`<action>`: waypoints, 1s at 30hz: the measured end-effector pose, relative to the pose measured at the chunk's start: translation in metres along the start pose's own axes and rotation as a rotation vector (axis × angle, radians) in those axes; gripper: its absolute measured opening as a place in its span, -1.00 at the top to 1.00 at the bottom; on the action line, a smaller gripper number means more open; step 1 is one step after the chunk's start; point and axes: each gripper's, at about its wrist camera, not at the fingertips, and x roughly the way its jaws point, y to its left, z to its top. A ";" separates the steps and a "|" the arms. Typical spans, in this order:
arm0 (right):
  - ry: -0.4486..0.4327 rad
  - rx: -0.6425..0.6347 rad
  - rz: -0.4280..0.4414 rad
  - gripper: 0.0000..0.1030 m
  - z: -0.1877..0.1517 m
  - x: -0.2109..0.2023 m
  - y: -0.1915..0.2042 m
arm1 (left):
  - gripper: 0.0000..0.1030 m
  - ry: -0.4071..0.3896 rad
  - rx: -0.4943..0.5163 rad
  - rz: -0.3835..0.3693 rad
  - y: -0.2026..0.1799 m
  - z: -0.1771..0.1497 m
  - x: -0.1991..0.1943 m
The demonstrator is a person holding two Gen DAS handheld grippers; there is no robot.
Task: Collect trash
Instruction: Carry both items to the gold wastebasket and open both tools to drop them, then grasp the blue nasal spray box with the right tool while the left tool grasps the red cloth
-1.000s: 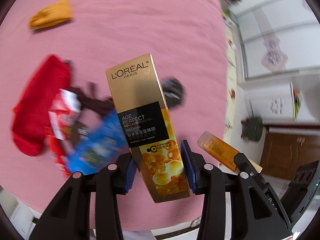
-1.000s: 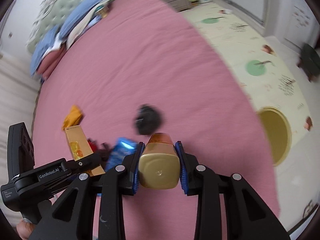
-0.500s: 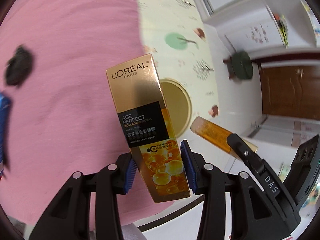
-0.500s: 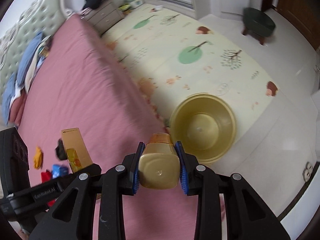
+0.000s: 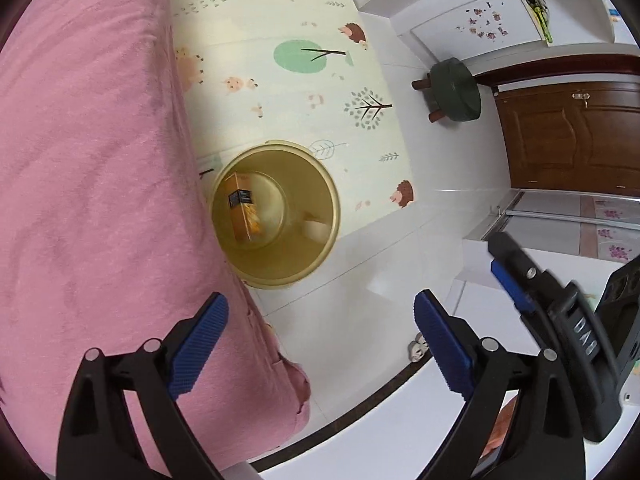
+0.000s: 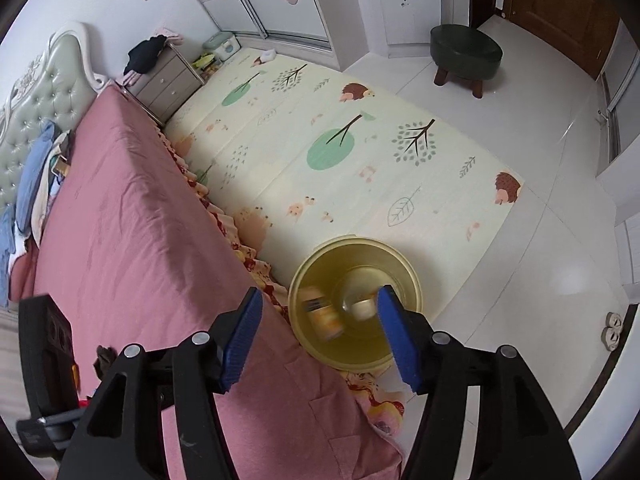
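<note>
The white tiled floor [image 6: 532, 280] fills the room to the right of both tongs, running up to a brown wooden door [image 6: 560, 4] and white wardrobe fronts at the far side. The bed [image 6: 132, 240], under a pink sheet, lies to the left of both tongs, with a padded headboard [image 6: 44, 92] and piled bedding far ahead on the left. A cream play mat [image 6: 340, 148] printed with trees and hedgehogs lies on the floor ahead, just beside the bed. Beyond it stand a grey nightstand [image 6: 168, 80] and a dark green stool [image 6: 466, 52]. Just ahead of the tongs, a yellow basin [image 5: 320, 184] sits on the floor against the bed's edge. Inside it lie a gold box [image 5: 244, 212] and a pale bottle [image 5: 316, 228]. The left tongs [image 5: 318, 338] and right tongs [image 6: 320, 332] are both released, spread wide and grasping nothing.
</note>
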 end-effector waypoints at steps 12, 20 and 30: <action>0.033 -0.131 0.109 -0.15 -0.028 -0.002 0.088 | -0.82 -0.175 0.003 0.149 0.055 -0.026 -0.082; 0.076 -0.287 0.183 -0.15 -0.077 -0.010 0.172 | -0.82 -0.263 -0.083 0.170 0.121 -0.059 -0.139; 0.149 -0.432 0.246 -0.15 -0.156 -0.005 0.268 | -0.82 -0.312 -0.202 0.201 0.215 -0.116 -0.188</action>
